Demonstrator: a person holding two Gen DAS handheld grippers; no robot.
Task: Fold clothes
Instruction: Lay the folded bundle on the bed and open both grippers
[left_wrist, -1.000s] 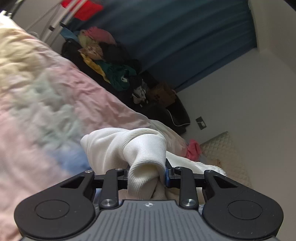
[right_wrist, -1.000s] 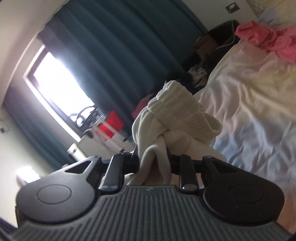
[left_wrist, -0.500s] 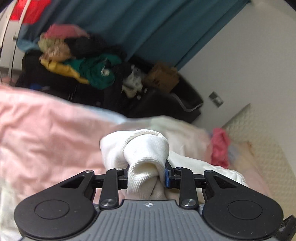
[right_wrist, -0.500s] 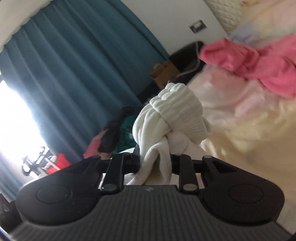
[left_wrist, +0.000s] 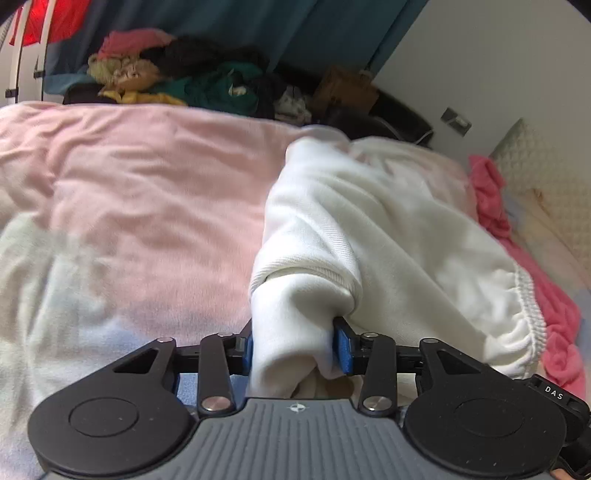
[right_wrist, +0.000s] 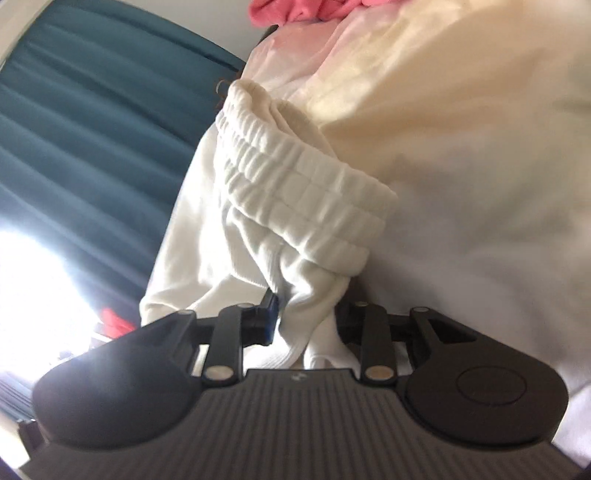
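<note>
- The left claw (left_wrist: 295, 347) points forward and down over the bed (left_wrist: 129, 192), its body level across the bottom of the left wrist view.
- Its jaws have just been opening and stand partly spread, with a bunched fold of the white garment (left_wrist: 369, 229) between them. The blue pads (left_wrist: 341, 345) touch the cloth on both sides, so the fold is pinched.
- From that claw the garment runs forward and to the right across the pink and pale bedcover, and its gathered elastic waistband (left_wrist: 528, 306) curves along the right edge.
- A pink garment (left_wrist: 491, 199) lies just beyond the white one on the right, beside a quilted pillow (left_wrist: 546, 173).
- The right claw (right_wrist: 306, 317) is rolled, so the bed fills the upper right of its view and a teal curtain (right_wrist: 92, 129) the left.
- Its jaws have also just been opening, by a little, and stand narrowly spread with a twisted strip of the white garment between them. The cloth touches the blue pad on the left; the other pad is hidden behind it, so I cannot tell how firm the pinch is.
- The ribbed waistband (right_wrist: 303, 192) rises straight ahead of the right claw, draped onto the cream part of the bedcover.
- A heap of clothes (left_wrist: 177, 81) lies on dark furniture past the bed's far edge.
</note>
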